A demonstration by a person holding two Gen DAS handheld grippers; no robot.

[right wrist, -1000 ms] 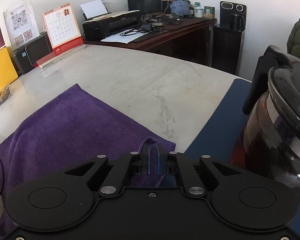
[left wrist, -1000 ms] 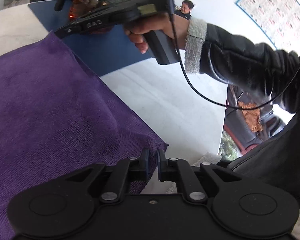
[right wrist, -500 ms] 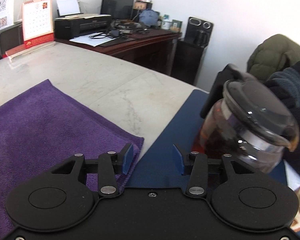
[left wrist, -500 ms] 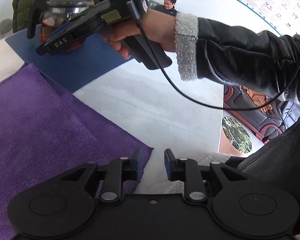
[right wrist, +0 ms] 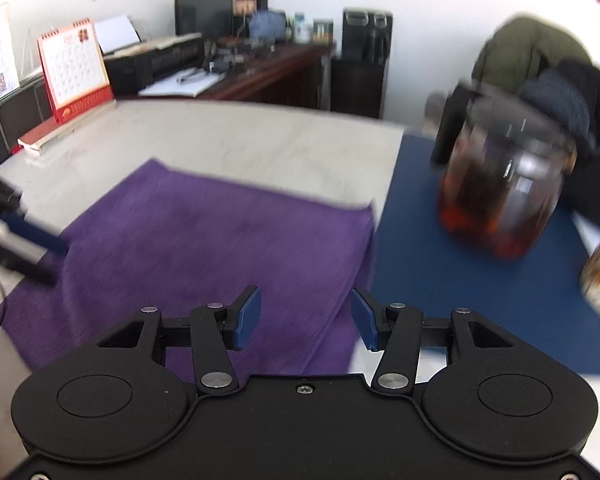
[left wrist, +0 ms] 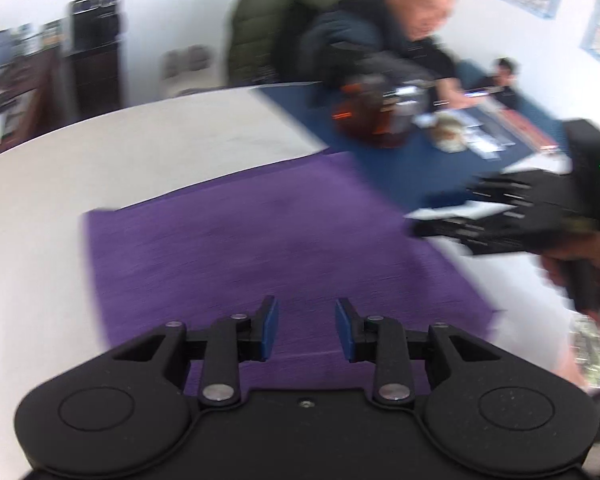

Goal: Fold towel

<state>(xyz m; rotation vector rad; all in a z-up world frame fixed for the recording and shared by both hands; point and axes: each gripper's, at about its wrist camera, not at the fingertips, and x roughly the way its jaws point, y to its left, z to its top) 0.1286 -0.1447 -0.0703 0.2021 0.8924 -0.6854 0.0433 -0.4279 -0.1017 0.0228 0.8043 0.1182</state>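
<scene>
The purple towel lies flat on the pale surface, its right edge beside a blue mat that carries a glass teapot. The left claw and right claw are both released, gripping nothing, above the towel's near edge.

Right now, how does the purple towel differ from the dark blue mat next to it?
The purple terry towel looks fuzzy and thick-edged; the dark blue mat looks smooth and thin. The mat carries a glass teapot; the towel carries nothing. Both lie flat on the pale marble table.
</scene>
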